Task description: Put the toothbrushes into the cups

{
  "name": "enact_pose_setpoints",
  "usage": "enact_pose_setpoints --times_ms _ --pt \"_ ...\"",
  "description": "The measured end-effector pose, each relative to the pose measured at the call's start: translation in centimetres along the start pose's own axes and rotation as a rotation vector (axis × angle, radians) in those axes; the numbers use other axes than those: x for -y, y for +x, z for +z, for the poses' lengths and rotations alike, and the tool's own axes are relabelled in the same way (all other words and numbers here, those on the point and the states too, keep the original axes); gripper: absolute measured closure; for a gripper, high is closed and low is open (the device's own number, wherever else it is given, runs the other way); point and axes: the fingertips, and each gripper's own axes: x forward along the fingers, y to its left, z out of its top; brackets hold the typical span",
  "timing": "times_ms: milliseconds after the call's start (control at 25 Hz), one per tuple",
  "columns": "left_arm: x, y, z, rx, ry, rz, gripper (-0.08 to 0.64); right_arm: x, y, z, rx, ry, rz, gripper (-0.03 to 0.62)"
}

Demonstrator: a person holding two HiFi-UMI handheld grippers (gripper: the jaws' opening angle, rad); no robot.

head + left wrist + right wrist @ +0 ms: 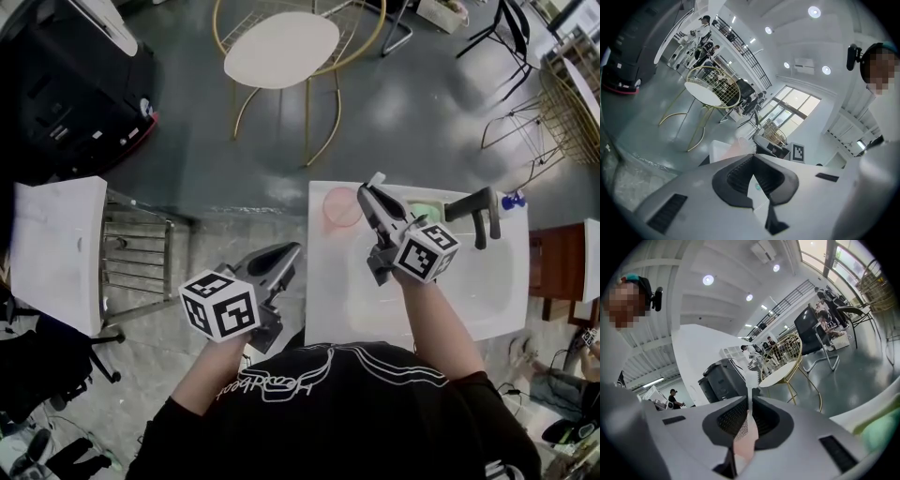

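My right gripper [368, 195] [750, 401] is shut on a toothbrush [745, 436] with a pink handle and a white neck; its white head [376, 178] sticks out past the jaw tips. It hovers over the white sink counter [328, 281], between a translucent pink cup [342, 208] and a pale green cup [427, 212] at the back. The green cup [879, 431] shows blurred at the lower right of the right gripper view. My left gripper [289, 253] [752, 157] hangs left of the counter, jaws together with nothing held. The pink cup [738, 146] sits just beyond its tips.
A black faucet [478, 214] stands at the back right of the sink, with a blue-capped bottle [512, 201] beside it. A metal rack [136, 253] and a white surface [56, 248] are to the left. A white round chair on gold legs [281, 52] stands on the floor beyond.
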Motion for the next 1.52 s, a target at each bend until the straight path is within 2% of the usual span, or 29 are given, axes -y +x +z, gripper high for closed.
enact_pose_setpoints --times_ms 200,320,520,800,1000,1240,1400,1520 --pt "-0.3 -0.3 0.2 0.003 0.0 0.012 0.555 0.1 0.0 -0.1 0.002 -0.002 -0.004 0.551" --pt "-0.2 -0.5 0.0 0.001 -0.002 0.017 0.555 0.2 -0.3 -0.1 0.005 0.007 -0.012 0.485" --pt "0.3 -0.8 -0.3 0.009 0.006 0.029 0.555 0.2 -1.6 0.3 0.031 0.015 -0.034 0.479" --pt "2.9 -1.2 -0.8 0.042 0.006 0.021 0.555 -3.2 -5.7 1.9 0.092 0.003 0.03 0.48" --pt "6.8 -1.3 -1.4 0.073 0.047 0.009 0.555 -6.4 -10.4 4.2 0.143 -0.034 0.09 0.518" --pt "12.9 -1.8 -3.4 0.104 0.093 -0.024 0.555 -10.9 -16.8 3.8 0.098 -0.046 0.2 0.553" --pt "17.3 -2.4 -5.0 0.133 0.076 -0.061 0.555 -12.3 -21.3 3.3 0.052 -0.094 0.184 0.563" --pt "20.2 -3.0 -6.5 0.152 0.108 -0.073 0.555 -13.7 -24.4 2.9 0.03 -0.092 0.201 0.566"
